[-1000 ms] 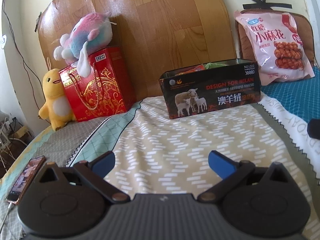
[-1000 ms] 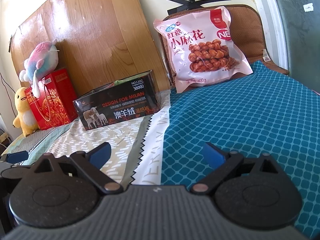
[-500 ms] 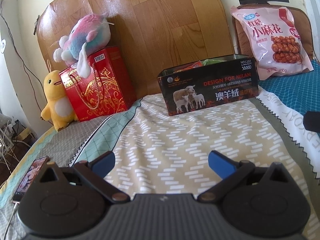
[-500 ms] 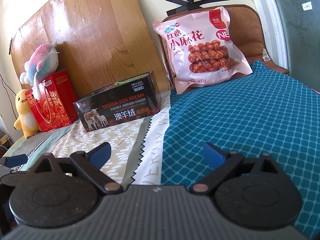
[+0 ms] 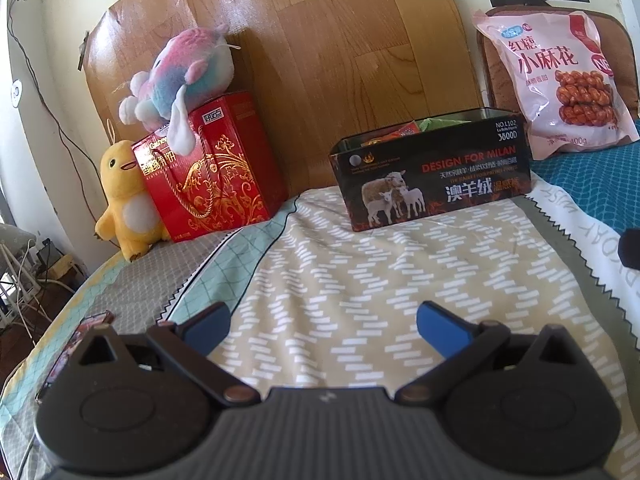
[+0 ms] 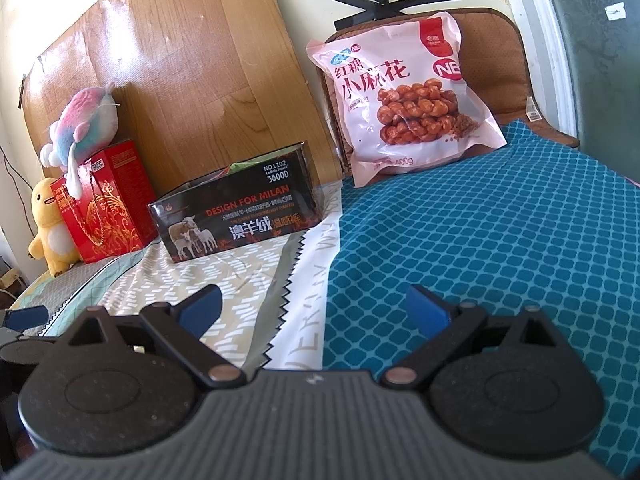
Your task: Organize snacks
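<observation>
A black tin box (image 5: 434,184) with sheep printed on it stands open on the bed by the wooden headboard, with snack packets showing inside; it also shows in the right wrist view (image 6: 236,216). A big pink snack bag (image 6: 404,100) leans upright against a brown cushion at the back right, and it also shows in the left wrist view (image 5: 556,84). My left gripper (image 5: 322,326) is open and empty above the beige patterned sheet, well short of the box. My right gripper (image 6: 314,312) is open and empty over the seam between beige and teal covers.
A red gift box (image 5: 212,172) with a pastel plush (image 5: 184,76) on top stands left of the tin, with a yellow duck plush (image 5: 124,200) beside it. A phone (image 5: 74,348) lies at the bed's left edge. A window (image 6: 600,40) is at the right.
Both grippers have drawn back a little and tilted up, so the tin and the snack bag sit slightly farther and lower in view. Both stay open and empty.
</observation>
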`<action>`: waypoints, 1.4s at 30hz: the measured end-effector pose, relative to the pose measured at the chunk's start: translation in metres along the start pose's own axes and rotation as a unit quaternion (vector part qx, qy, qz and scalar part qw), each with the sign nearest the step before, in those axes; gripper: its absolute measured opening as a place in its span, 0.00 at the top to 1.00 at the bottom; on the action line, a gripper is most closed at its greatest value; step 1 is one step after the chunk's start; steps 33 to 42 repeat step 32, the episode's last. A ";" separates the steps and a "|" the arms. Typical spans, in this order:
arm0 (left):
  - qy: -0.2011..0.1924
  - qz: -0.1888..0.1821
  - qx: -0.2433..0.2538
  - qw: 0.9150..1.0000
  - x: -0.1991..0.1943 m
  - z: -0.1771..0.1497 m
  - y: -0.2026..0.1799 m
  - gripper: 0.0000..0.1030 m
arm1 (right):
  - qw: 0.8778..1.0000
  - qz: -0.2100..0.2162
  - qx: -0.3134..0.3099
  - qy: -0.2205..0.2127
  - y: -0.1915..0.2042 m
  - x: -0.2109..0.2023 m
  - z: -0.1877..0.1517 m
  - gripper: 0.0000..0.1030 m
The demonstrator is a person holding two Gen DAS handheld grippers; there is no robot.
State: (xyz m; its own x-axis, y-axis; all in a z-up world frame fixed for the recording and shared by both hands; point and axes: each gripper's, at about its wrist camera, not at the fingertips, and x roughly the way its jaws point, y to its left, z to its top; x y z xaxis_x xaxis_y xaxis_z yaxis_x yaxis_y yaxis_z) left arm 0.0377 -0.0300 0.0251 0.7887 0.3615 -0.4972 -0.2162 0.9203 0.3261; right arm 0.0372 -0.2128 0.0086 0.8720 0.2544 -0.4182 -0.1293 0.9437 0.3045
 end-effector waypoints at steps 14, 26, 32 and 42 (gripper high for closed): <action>-0.007 0.006 0.005 1.000 -0.005 0.000 -0.001 0.00 | 1.000 0.001 0.002 -0.002 0.000 -0.001 0.000 0.03; -0.006 0.000 0.012 1.000 -0.004 -0.002 -0.003 0.00 | 1.000 0.002 0.005 -0.004 0.001 -0.002 0.000 0.03; 0.001 -0.016 0.011 1.000 -0.002 -0.003 -0.003 0.00 | 1.000 0.002 0.006 -0.005 0.001 -0.003 0.000 0.03; 0.001 -0.016 0.011 1.000 -0.002 -0.003 -0.003 0.00 | 1.000 0.002 0.006 -0.005 0.001 -0.003 0.000 0.03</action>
